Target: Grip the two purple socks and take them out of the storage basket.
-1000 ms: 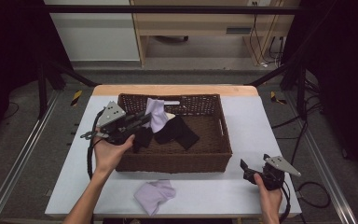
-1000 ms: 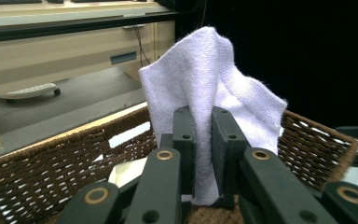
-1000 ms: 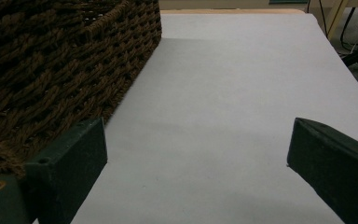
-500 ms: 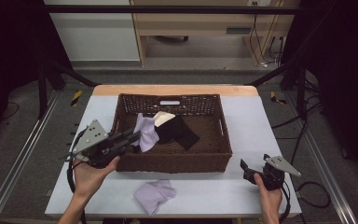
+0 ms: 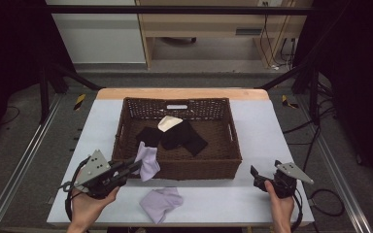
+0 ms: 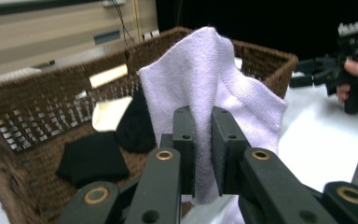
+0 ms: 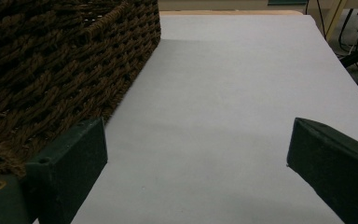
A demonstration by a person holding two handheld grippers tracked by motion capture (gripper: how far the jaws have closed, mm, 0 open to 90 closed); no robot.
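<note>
Lilac knit: sock (image 6: 214, 88) pinched between the jaws of the left gripper (image 5: 132, 168), hanging over the near left corner of the basket (image 5: 177, 167)
Left jaws: nearly closed, a thin fold of fabric between them
Right gripper (image 5: 257, 175): jaws spread wide, holding nothing, resting on the table (image 5: 252, 128) by the basket's near right corner
Second lilac sock (image 5: 161, 203): flat on the table in front of the basket
Basket contents: black socks (image 5: 182, 137), one cream sock (image 5: 169, 123)
Risk, snag: loose knit may catch on the wicker rim
Risk, slip: the shallow pinch may let go mid-air
</note>
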